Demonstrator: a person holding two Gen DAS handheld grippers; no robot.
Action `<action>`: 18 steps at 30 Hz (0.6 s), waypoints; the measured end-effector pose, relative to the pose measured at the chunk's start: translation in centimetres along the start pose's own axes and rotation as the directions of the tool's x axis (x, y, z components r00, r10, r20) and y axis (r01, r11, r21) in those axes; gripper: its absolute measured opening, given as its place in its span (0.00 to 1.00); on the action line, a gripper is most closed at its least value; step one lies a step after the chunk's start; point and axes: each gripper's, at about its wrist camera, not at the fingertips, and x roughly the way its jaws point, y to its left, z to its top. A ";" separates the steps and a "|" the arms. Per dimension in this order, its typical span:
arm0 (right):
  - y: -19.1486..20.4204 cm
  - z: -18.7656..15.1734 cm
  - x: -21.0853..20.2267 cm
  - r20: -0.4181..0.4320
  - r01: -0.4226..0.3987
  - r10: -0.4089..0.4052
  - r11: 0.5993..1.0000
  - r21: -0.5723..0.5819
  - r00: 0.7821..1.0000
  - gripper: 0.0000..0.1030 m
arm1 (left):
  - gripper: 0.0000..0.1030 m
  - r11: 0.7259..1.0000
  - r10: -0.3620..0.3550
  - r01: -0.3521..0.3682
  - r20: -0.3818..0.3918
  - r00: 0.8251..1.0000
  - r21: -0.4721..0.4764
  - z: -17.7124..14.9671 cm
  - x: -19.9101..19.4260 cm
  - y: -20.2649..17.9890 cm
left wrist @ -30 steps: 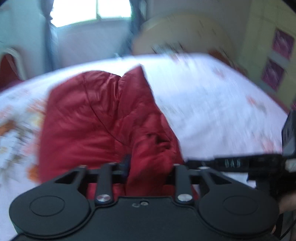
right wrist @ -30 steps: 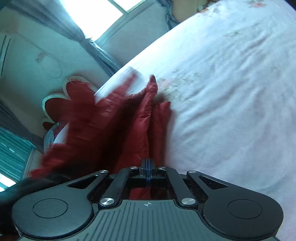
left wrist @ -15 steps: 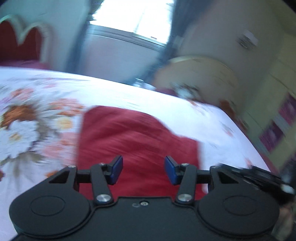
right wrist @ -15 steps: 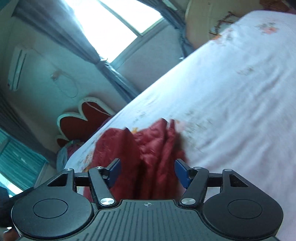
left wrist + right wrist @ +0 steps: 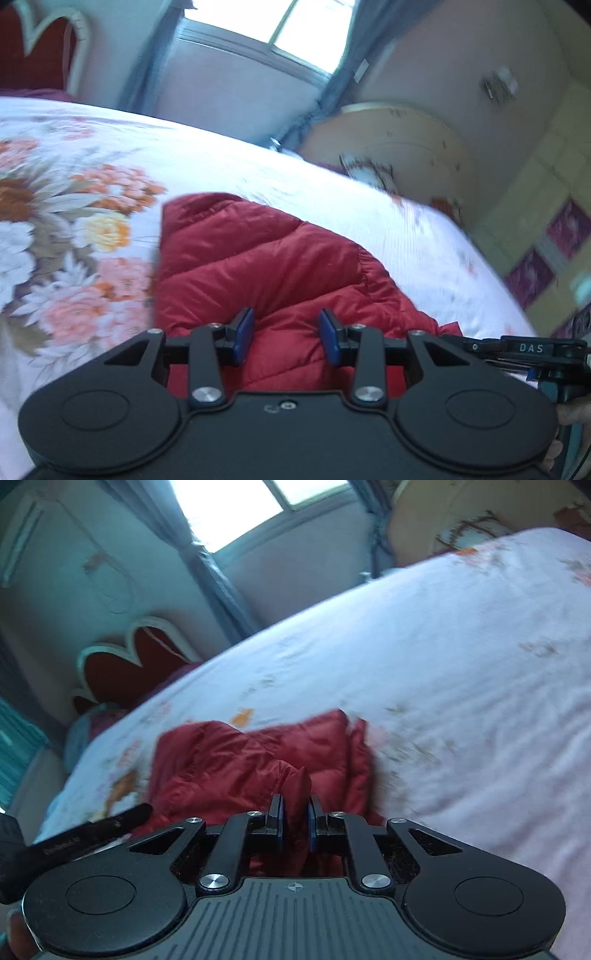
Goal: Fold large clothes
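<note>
A red quilted jacket (image 5: 266,266) lies folded on the floral bedspread (image 5: 66,229). My left gripper (image 5: 286,334) is open, its blue pads apart just above the jacket's near edge, holding nothing. In the right wrist view the jacket (image 5: 229,764) lies bunched on the bed. My right gripper (image 5: 295,821) has its jaws nearly closed, pinching a raised fold of the jacket's red fabric between the pads. The right gripper shows at the right edge of the left wrist view (image 5: 524,349), and the left gripper at the left edge of the right wrist view (image 5: 92,834).
The bed (image 5: 461,701) stretches wide and white to the right of the jacket. A red heart-shaped headboard (image 5: 129,657) stands at the far left. A window (image 5: 258,29) with curtains and a round cream board (image 5: 388,147) lie beyond the bed.
Both grippers let go of the jacket and opened half a second ago. Now the right gripper has closed on a fold of the jacket; the left stays open over it.
</note>
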 end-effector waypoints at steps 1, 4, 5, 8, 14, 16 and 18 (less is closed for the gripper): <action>-0.7 -0.4 0.4 -0.009 0.017 -0.016 1.000 0.020 1.000 0.11 | 0.36 1.000 0.004 -0.003 -0.022 1.000 0.020 0.1 0.8 -0.3; -2.1 -1.5 1.2 -0.026 0.048 -0.047 0.997 0.063 0.999 0.11 | 0.36 0.995 0.046 -0.037 -0.095 0.994 0.095 0.3 3.2 -1.5; -2.3 -1.9 1.5 -0.027 0.057 -0.055 0.996 0.069 0.998 0.11 | 0.36 0.989 0.071 -0.055 -0.116 0.991 0.138 0.3 3.9 -2.1; -3.1 -3.0 2.3 -0.025 0.060 -0.058 0.993 0.106 0.998 0.11 | 0.36 0.967 0.128 -0.092 -0.137 0.982 0.237 -0.3 5.4 -3.4; -3.1 -3.2 2.3 -0.021 0.068 -0.066 0.990 0.127 0.998 0.11 | 0.36 0.956 0.158 -0.118 -0.135 0.978 0.269 -1.2 5.9 -4.1; -2.9 -2.9 2.2 -0.031 0.075 -0.072 0.990 0.117 0.997 0.11 | 0.36 0.958 0.152 -0.111 -0.140 0.978 0.265 -1.1 5.7 -4.0; -2.1 -2.2 1.9 -0.044 0.089 -0.085 0.991 0.103 0.995 0.12 | 0.36 0.959 0.144 -0.100 -0.153 0.978 0.266 -0.7 5.4 -3.7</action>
